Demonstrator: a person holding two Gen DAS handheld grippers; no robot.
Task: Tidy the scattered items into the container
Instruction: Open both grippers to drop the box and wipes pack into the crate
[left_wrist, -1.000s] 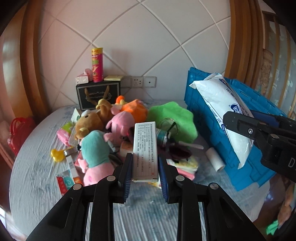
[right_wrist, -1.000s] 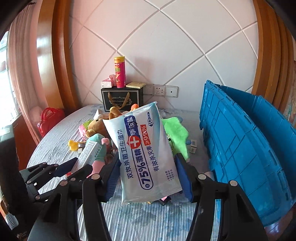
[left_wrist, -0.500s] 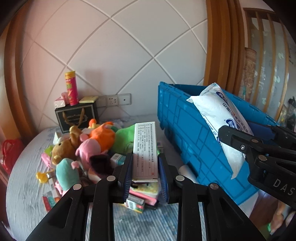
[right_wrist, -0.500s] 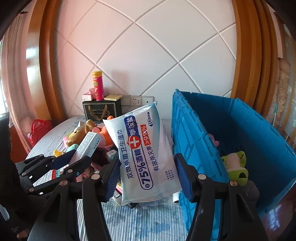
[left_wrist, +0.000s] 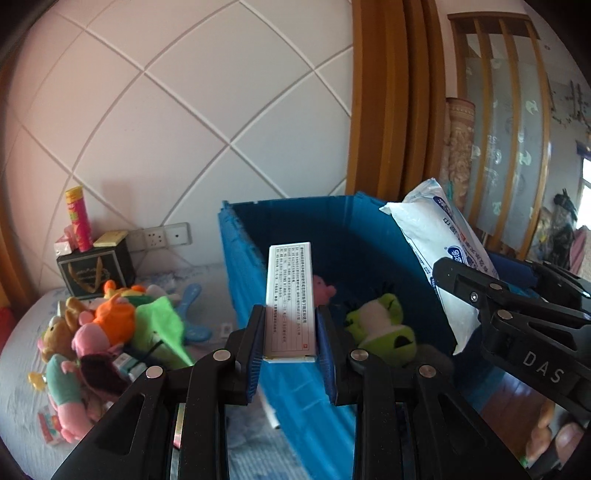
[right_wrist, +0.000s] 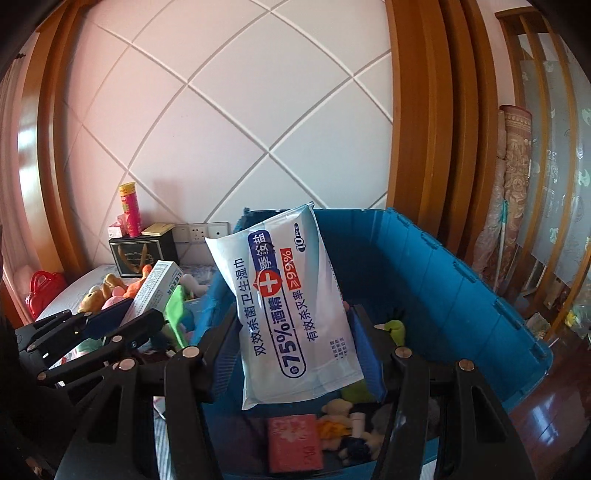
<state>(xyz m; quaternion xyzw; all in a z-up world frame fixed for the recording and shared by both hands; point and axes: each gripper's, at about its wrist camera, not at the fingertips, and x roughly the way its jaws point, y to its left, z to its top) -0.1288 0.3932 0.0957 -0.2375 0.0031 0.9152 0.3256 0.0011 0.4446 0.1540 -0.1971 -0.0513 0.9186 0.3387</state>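
Only my right view shows the red packet (right_wrist: 294, 441) on the crate (right_wrist: 461, 280) floor. Left tool (left_wrist: 290, 341) clamps the white box (left_wrist: 290, 299), right tool (right_wrist: 295, 354) clamps the wipes pack (right_wrist: 291, 306); both now over the crate, off the bench pile.

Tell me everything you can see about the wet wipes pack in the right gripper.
The wet wipes pack is a soft, glossy white and pale blue plastic pouch with dark blue Chinese print, a red cross badge, "75%" and "10 pcs". It stands nearly upright, leaning a little left, pinched on both side edges by the right gripper. It hangs above the open blue crate, over the toys inside, touching nothing else visible.
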